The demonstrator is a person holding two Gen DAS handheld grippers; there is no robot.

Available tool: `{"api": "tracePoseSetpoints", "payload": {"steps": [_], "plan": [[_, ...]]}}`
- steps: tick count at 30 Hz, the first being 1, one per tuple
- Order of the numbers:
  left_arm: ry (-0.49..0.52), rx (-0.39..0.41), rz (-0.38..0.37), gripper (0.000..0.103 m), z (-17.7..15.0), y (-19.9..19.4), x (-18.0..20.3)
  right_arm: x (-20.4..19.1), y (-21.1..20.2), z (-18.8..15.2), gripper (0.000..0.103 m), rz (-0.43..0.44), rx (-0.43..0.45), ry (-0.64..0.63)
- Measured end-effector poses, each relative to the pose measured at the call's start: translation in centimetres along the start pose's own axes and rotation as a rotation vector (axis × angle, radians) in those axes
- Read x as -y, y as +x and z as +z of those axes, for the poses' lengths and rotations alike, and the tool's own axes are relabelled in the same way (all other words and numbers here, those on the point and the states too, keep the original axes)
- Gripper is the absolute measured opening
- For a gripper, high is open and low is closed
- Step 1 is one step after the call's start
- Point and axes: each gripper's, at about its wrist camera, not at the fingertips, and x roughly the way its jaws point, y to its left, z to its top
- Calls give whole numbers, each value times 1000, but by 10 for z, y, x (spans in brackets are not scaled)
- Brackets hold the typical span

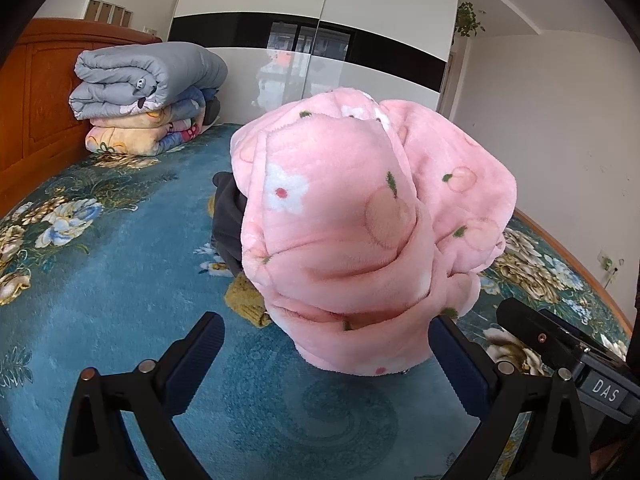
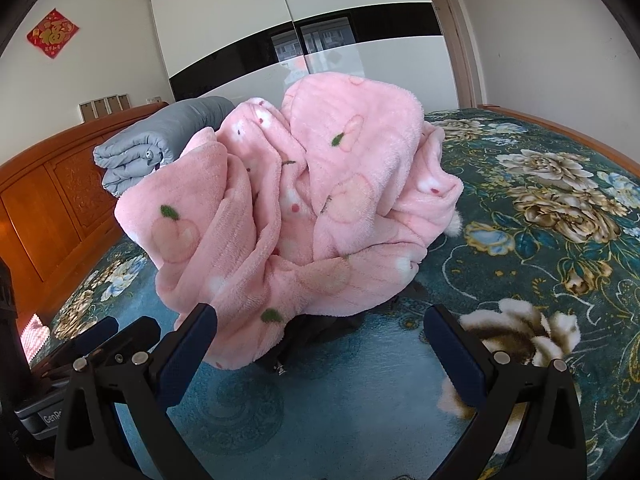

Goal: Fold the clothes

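A crumpled pink fleece garment (image 1: 352,216) with peach and flower prints lies heaped on the blue floral bedspread (image 1: 100,280). It also shows in the right wrist view (image 2: 304,208). Under it lie a dark garment (image 1: 228,220) and a mustard-yellow piece (image 1: 244,300); the dark garment shows in the right wrist view (image 2: 320,332). My left gripper (image 1: 326,356) is open, its jaws wide apart around the near edge of the pink heap. My right gripper (image 2: 320,344) is open and empty just in front of the heap.
A stack of folded quilts (image 1: 148,96), grey on top, sits at the head of the bed against the wooden headboard (image 1: 40,92). A white and black wardrobe (image 1: 320,40) stands behind the bed. The other gripper's body (image 1: 568,352) sits at the right.
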Motion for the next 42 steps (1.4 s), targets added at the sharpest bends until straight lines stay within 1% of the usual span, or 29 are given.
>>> {"api": "tracePoseSetpoints", "payload": {"steps": [3, 6, 9, 18, 22, 26, 28, 30, 32, 34, 36, 39, 40, 42], "plan": [[1, -4, -3, 103, -1, -4, -2, 0, 1, 1, 103, 0, -2, 1], [9, 2, -3, 103, -2, -7, -3, 0, 3, 2, 103, -2, 52, -26], [19, 8, -2, 103, -2, -11, -4, 1, 4, 2, 103, -7, 56, -32], [30, -5, -3, 103, -8, -6, -7, 3, 1, 3, 103, -26, 116, -98], [34, 3, 10, 103, -10, -4, -8, 3, 2, 3, 103, -16, 105, -85], [11, -11, -19, 103, -5, -5, -14, 6, 1, 4, 103, 23, 90, -75], [-3, 3, -29, 103, 10, -10, -19, 11, -3, 6, 103, 37, 94, -67], [-13, 24, -36, 103, 30, -13, -24, 20, -10, 9, 103, 35, 117, -49], [-14, 47, -44, 103, 60, -12, -26, 32, -15, 13, 103, 35, 144, -12], [-3, 53, -51, 103, 94, -4, -22, 46, -19, 15, 103, 44, 158, 44], [27, 30, -54, 103, 128, 12, -10, 61, -21, 16, 103, 71, 182, 119], [51, -57, -35, 103, 172, 52, 12, 77, -20, 16, 103, 98, 168, 178], [46, -80, -11, 103, 184, 67, 18, 81, -20, 17, 103, 106, 160, 190], [7, -116, 42, 103, 195, 97, 21, 89, -19, 17, 103, 111, 143, 209]]}}
